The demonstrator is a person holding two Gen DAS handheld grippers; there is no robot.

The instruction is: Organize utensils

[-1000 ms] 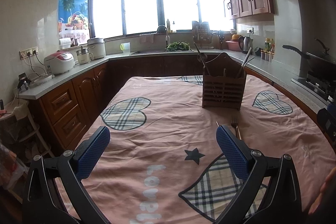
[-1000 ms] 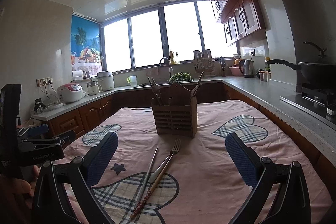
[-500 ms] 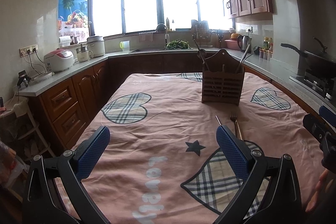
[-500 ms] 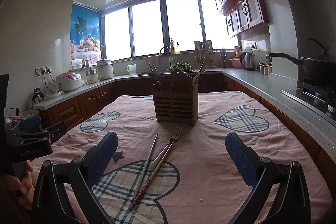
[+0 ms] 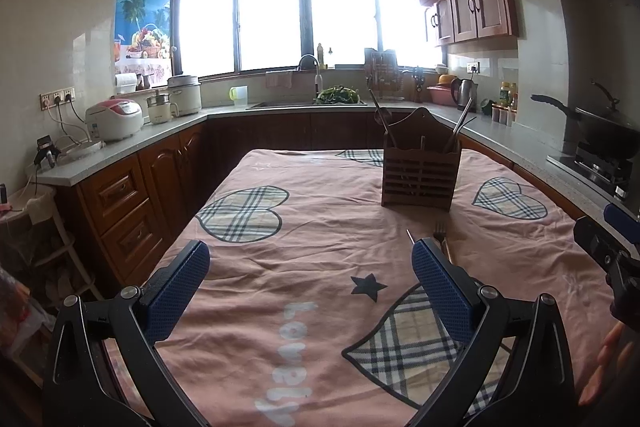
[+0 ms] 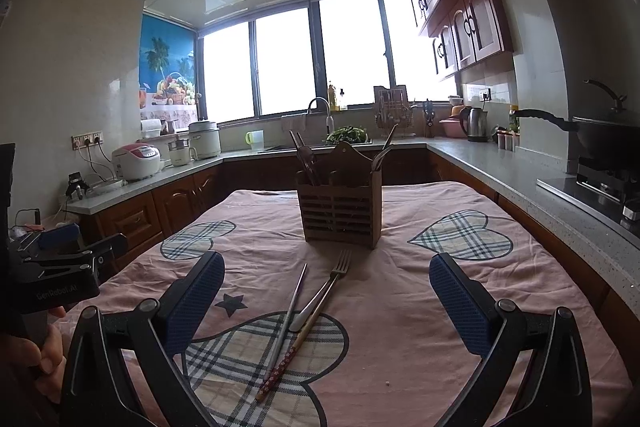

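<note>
One pink heart-patterned cloth-covered surface [image 6: 460,291] carries a brown slatted wooden utensil holder [image 6: 340,215]. Before it lie a silver metal fork [image 6: 324,291] and two long chopsticks [image 6: 286,323], long axes pointing toward the holder, between the right tool [image 6: 326,303]'s spread fingers. Left tool [image 5: 310,291], also spread wide, sits farther off.

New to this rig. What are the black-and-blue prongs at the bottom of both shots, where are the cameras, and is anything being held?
No robot arm here: a person carries one handheld two-finger gripper per hand, each with a fisheye camera looking forward along its blue-padded fingers. One picture shows the left gripper, the other the right gripper. Both are open and hold nothing. On the pink tablecloth lie a fork and two chopsticks, in front of a wooden utensil holder that already has utensils in it.
</note>
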